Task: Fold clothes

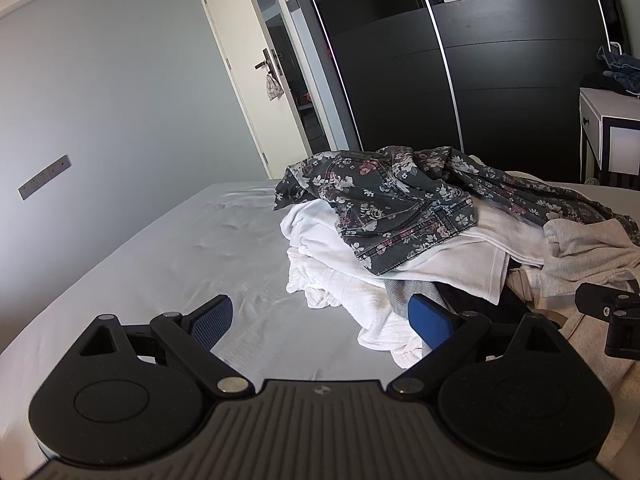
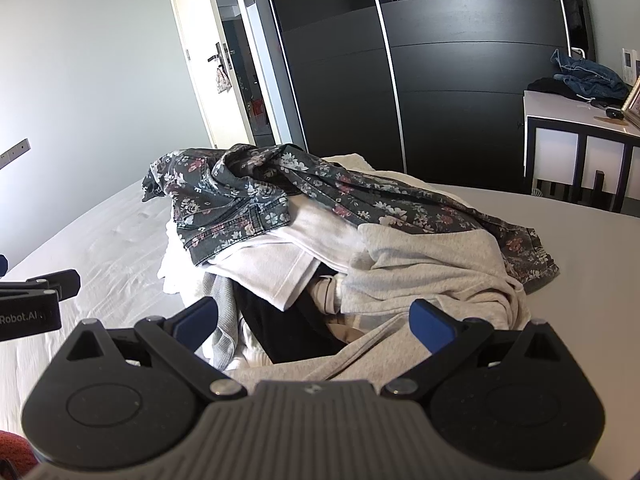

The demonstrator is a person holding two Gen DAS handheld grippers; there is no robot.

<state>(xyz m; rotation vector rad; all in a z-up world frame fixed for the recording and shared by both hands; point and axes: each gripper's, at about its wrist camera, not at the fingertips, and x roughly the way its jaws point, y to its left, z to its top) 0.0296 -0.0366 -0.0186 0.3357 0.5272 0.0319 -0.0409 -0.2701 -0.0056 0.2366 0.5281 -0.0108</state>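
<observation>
The left gripper (image 1: 322,322) hovers with its blue-padded jaws spread wide and nothing between them, over the bed sheet (image 1: 160,248) just left of the clothes pile (image 1: 400,240). The right gripper (image 2: 316,320) is equally wide open and empty, poised at the pile's near edge above a light grey sweatshirt (image 2: 432,268). On top of the pile lies a dark floral denim garment (image 2: 240,200), draped over a white garment (image 2: 276,256). Behind the pile stands a black sliding wardrobe (image 2: 440,80); to the pile's right is a white side table (image 2: 568,116).
</observation>
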